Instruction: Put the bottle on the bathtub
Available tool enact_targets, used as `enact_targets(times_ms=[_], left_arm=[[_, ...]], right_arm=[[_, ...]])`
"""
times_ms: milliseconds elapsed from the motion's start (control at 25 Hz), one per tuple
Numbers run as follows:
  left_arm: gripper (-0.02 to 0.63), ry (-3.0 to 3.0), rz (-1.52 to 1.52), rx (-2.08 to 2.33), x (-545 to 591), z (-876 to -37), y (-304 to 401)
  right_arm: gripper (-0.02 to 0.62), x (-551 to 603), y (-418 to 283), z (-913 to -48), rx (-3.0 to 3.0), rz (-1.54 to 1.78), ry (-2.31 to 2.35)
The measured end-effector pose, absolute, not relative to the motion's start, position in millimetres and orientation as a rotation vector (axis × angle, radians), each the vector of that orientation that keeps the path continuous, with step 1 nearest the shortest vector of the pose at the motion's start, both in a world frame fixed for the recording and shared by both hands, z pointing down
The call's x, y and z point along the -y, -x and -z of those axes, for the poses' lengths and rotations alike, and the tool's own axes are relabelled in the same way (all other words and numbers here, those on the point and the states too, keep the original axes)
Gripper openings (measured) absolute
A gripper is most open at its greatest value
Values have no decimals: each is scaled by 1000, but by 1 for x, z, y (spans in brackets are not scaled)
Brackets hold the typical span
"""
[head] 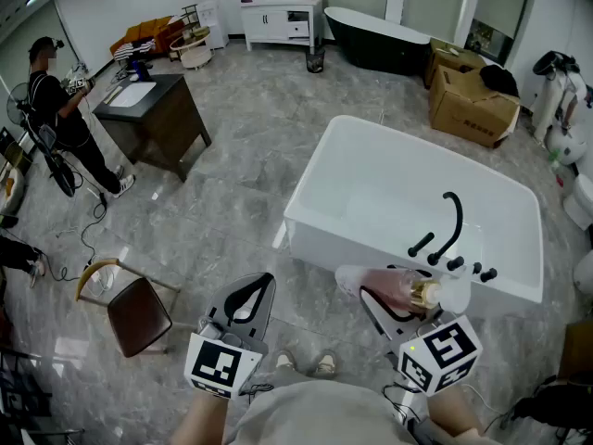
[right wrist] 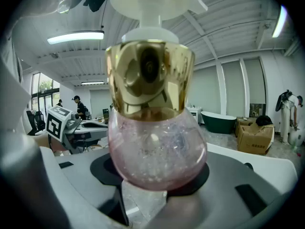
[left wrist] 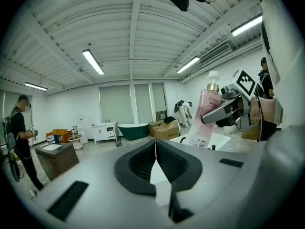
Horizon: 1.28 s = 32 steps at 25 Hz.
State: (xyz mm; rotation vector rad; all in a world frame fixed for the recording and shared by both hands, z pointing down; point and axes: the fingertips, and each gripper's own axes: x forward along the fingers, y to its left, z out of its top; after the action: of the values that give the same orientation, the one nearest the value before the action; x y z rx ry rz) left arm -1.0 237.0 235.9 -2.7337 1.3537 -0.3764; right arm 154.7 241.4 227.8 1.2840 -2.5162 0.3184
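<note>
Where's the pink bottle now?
The pink bottle is lower right in the head view, held in the right gripper, at the near rim of the white bathtub by the black faucet.

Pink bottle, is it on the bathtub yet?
Not yet. Picking up looks done: the right claw grips the pink bottle. Now it hangs by the white bathtub, close to the black tap. Left to do: set it on the rim and let go. The left claw is shut, empty.

I'm holding both arms out low in front, tipping slightly downward. My left claw (head: 260,284) is sitting pinched together, empty. My right claw (head: 378,297) is clamping the bottle (right wrist: 157,151).
</note>
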Motion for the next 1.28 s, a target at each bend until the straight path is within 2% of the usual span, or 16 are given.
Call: enact_targets(times_ms=[1280], left_arm=[[21,2672,356,-1500,-252,-232,-13]], right_arm=[[249,-249,-185,-250,2481,-292,-1223]])
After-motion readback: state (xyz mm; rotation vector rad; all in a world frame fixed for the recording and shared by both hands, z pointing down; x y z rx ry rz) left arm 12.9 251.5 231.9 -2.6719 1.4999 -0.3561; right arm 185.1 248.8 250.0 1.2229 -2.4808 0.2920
